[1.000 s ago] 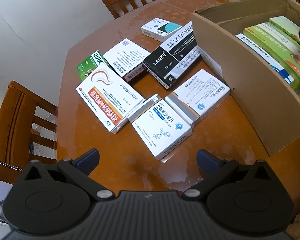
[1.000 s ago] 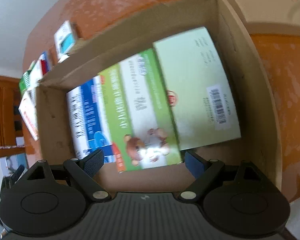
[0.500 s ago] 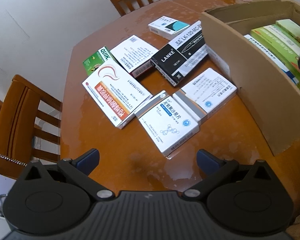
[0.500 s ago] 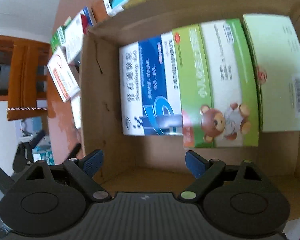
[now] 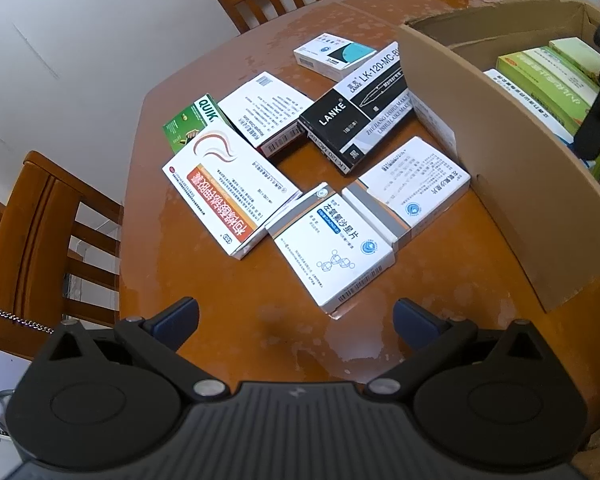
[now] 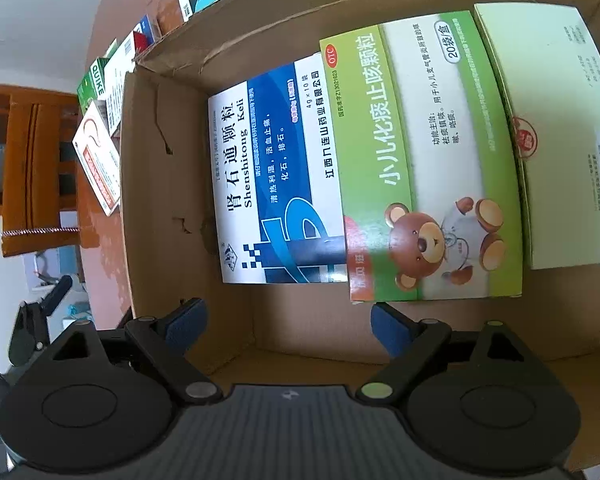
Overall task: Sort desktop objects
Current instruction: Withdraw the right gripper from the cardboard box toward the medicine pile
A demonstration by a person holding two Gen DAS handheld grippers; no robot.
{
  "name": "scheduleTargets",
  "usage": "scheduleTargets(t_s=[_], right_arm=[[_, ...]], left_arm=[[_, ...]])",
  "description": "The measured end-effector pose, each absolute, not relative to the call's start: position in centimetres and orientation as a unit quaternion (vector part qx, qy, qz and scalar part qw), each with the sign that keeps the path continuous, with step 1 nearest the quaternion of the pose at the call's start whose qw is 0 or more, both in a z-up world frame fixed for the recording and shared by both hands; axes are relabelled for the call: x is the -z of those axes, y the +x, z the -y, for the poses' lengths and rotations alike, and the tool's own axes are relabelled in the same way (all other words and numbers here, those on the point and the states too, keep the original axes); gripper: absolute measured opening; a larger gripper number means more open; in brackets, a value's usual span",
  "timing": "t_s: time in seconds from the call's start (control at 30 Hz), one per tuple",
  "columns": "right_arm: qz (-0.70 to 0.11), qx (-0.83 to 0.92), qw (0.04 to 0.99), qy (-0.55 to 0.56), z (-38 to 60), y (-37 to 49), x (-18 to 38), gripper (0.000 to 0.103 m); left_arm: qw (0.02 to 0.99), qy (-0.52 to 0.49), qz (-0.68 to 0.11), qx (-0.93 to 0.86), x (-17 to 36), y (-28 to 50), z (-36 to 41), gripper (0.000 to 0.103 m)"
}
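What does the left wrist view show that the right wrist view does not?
Only the left wrist view shows the black pen box, the two white boxes nearest the left gripper, and two chairs.

Only the right wrist view shows the printed tops of the blue-and-white box and bear box, plus the open, empty right gripper.

Both show the cardboard box, the green box and the teal-and-white box.

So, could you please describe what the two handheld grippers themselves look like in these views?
Both look alike. The left gripper and right gripper each have a black ribbed body, two round black discs, and angled black link arms with silver rivets ending in dark blue pads. A small light mark sits at the body's centre. One rivet on the right gripper looks greenish. No cables, sleeves or hands show.
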State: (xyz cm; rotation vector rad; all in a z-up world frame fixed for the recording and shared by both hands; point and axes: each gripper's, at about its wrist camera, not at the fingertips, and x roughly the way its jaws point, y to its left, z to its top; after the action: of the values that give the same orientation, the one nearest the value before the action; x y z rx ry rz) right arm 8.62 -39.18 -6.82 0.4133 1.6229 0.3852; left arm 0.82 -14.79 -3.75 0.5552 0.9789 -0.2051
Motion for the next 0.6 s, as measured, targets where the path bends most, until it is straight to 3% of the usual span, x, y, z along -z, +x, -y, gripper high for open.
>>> scheduleTargets(t_s=[0.2,0.4,0.6], right_arm=[[-0.687,-0.178,0.694,0.124,38.0,8.3,3.7,0.092],[-0.585,-0.165,0.793,0.033,36.8,7.6,-1.7,0.092],[-0.534,-0.207,0.82,0.03,35.7,7.2,-4.0,0.092]], left_arm=[[0.841,0.26,-0.467,0.084,3.7,0.6,14.7,0.103],[0.85,0.246,-0.463,0.056,3.1,0.4,14.5,0.103],[0.858,0.21,-0.469,0.015,2.4,0.0,13.0,0.103]])
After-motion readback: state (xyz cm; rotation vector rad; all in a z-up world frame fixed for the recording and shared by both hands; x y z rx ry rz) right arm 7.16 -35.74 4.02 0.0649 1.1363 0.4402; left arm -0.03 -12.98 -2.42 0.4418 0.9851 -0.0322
